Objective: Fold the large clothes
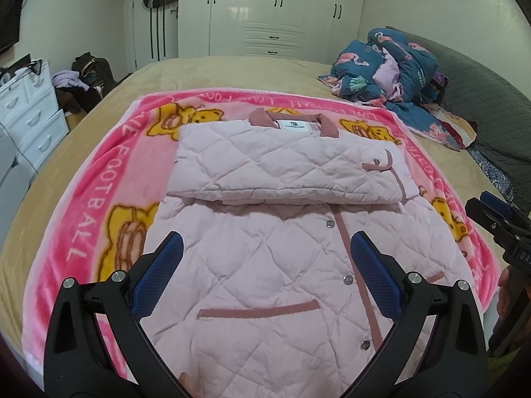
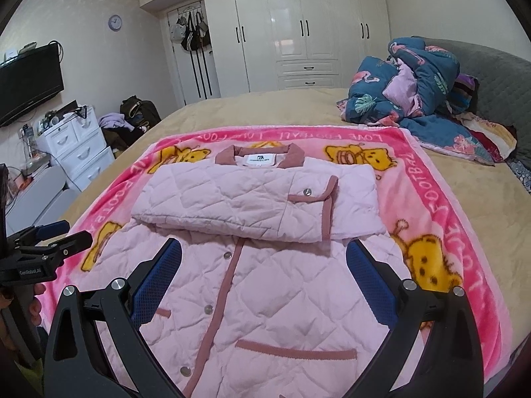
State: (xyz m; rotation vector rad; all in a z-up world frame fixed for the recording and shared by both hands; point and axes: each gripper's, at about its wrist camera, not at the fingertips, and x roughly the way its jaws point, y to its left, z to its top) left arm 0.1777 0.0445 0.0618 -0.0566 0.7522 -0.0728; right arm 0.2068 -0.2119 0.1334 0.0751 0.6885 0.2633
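Both fingers (image 1: 169, 248) spread, jacket (image 1: 265, 265) between

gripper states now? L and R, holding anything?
Left gripper: open, holding nothing, above the pink quilted jacket.
Right gripper: open, holding nothing, above the same jacket.

One quilted pink jacket (image 1: 265, 265) with five visible snap buttons (image 2: 208, 307) lies on one pink blanket (image 1: 96, 205), beside one rumpled quilt (image 2: 421, 89), with two tongs (image 1: 265, 268) overhead.

Quilted matt pink cloth jacket (image 1: 265, 265), fuzzy fleece blanket (image 1: 99, 205), glossy white wardrobe (image 2: 298, 33)
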